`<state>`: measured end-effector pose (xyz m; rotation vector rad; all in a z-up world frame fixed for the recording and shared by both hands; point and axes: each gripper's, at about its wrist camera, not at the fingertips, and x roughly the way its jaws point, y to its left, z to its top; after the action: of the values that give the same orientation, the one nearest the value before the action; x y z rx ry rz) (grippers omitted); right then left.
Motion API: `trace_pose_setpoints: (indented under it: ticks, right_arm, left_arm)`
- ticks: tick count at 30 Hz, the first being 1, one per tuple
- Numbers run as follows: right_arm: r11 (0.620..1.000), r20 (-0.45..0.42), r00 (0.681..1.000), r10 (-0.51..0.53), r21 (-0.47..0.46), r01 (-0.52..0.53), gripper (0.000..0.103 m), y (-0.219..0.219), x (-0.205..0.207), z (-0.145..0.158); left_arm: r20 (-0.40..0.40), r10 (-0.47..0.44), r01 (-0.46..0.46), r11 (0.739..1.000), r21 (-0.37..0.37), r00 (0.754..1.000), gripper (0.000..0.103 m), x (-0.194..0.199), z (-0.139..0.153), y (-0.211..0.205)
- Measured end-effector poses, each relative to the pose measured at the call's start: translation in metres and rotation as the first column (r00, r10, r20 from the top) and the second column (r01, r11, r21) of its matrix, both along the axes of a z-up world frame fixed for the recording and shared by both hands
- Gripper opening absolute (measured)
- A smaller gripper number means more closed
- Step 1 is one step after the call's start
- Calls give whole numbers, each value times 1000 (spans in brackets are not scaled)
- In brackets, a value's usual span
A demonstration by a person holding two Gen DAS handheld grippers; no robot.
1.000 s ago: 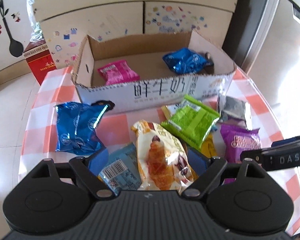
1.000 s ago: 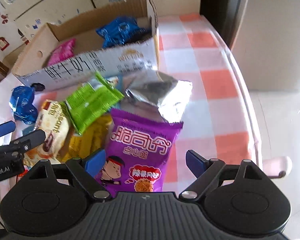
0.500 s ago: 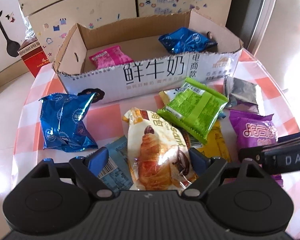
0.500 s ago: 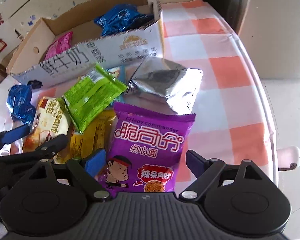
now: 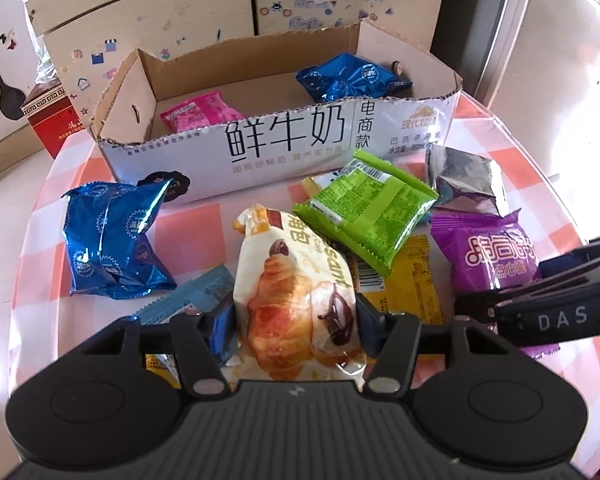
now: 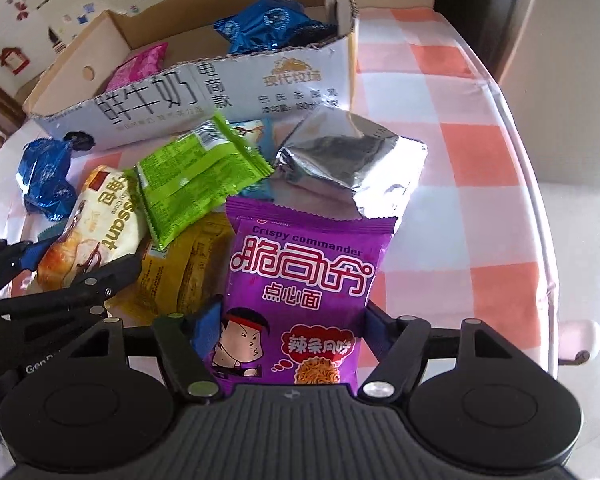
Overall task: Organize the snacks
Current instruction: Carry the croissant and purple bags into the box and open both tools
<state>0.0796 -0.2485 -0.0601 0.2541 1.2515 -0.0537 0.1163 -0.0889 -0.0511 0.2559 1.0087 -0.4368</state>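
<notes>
My left gripper [image 5: 296, 320] points down at a croissant packet [image 5: 296, 280]. Its jaws are closing, and both blue pads press on the packet's sides. The jaws of my right gripper [image 6: 290, 320] are closing too, with the pads against the edges of a purple noodle-snack packet [image 6: 304, 276]. Both packets lie in a heap of snacks on the checked tablecloth [image 6: 460, 160]. Behind the heap stands an open cardboard box [image 5: 284, 140] holding a pink packet [image 5: 200, 114] and a blue foil packet [image 5: 348, 76].
Loose around the held packets lie a blue foil packet [image 5: 108, 236], a green packet [image 5: 368, 208], a silver packet [image 5: 464, 176], a yellow packet [image 5: 412, 284] and a pale blue one [image 5: 192, 300]. A red box [image 5: 48, 116] stands off the table's left. The table edge [image 6: 540, 200] runs on the right.
Both pairs of jaws have narrowed from wide apart onto their packets. The left gripper has come a little lower over the croissant packet.
</notes>
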Motion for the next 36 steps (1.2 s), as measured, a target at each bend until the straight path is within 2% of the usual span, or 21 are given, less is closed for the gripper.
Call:
trace_pose_setpoints:
  ticks: [10, 16, 24, 33, 36]
  right_arm:
    - [991, 98, 987, 124, -57, -119, 76, 15, -4, 23]
    - [985, 116, 980, 164, -75, -156, 76, 21, -2, 24]
    - [977, 177, 963, 201, -103, -185, 76, 26, -4, 36]
    - [967, 216, 946, 243, -132, -218, 76, 31, -4, 42]
    - [963, 251, 934, 253, -153, -220, 76, 31, -4, 49]
  left_arm:
    - [28, -4, 4, 1000, -14, 1000, 55, -9, 12, 15]
    - [48, 9, -9, 1000, -20, 999, 55, -10, 17, 23]
    - [124, 36, -32, 999, -31, 992, 55, -11, 33, 33]
    - [166, 40, -37, 999, -26, 985, 55, -12, 40, 36]
    - [219, 41, -40, 999, -10, 975, 55, -14, 47, 36]
